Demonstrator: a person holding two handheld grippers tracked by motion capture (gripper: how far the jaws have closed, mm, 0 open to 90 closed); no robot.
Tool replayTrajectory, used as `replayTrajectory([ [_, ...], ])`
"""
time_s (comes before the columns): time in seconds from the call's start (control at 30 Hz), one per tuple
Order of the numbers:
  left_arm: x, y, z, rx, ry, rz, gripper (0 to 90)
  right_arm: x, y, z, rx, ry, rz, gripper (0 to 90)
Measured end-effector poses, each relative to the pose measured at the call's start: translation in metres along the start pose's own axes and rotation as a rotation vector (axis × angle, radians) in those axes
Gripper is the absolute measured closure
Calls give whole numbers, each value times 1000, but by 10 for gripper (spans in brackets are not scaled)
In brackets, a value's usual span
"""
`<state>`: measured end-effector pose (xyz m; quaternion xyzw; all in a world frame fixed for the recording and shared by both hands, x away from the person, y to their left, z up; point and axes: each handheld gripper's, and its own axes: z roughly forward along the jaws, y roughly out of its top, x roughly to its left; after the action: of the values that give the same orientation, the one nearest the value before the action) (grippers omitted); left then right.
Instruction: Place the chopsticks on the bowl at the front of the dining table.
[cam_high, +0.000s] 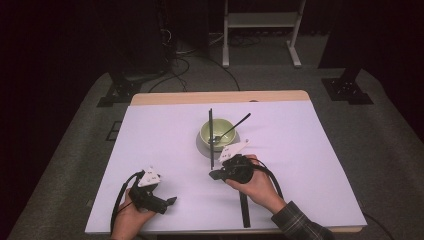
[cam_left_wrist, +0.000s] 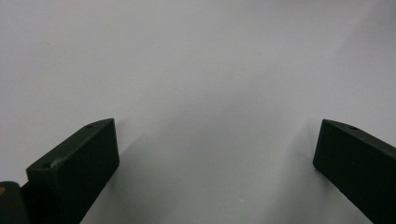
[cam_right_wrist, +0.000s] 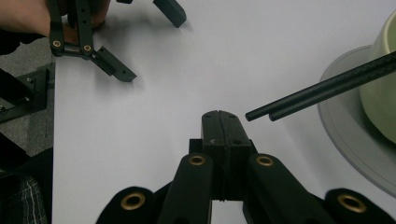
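A pale green bowl (cam_high: 216, 132) stands on a grey plate (cam_high: 202, 146) near the table's middle. A pair of thin black rods (cam_high: 211, 140) lies across the bowl, with their near ends (cam_right_wrist: 261, 112) just off the plate. A dark utensil (cam_high: 235, 126) leans out of the bowl to the right. My right gripper (cam_high: 215, 175) is in front of the bowl, shut with nothing between its jaws; its tips (cam_right_wrist: 223, 123) sit close beside the rod ends. My left gripper (cam_high: 169, 202) rests at the front left, open over bare white table (cam_left_wrist: 210, 93).
The white table top (cam_high: 310, 165) has a wooden strip along its far edge. A straight black bar (cam_high: 244, 210) lies near the front edge under the right forearm. Grey floor, cables and stand feet surround the table.
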<state>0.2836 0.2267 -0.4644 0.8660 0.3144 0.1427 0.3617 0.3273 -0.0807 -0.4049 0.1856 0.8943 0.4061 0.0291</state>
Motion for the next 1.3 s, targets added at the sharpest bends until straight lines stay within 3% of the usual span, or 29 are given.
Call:
replayTrajectory([
  [0.83,0,0,0,0,1,2,0,-10,-1,2,-17,-42,19,899],
  [1.3,0,0,0,0,1,2,0,-11,-8,-9,-24,-55,31,889],
])
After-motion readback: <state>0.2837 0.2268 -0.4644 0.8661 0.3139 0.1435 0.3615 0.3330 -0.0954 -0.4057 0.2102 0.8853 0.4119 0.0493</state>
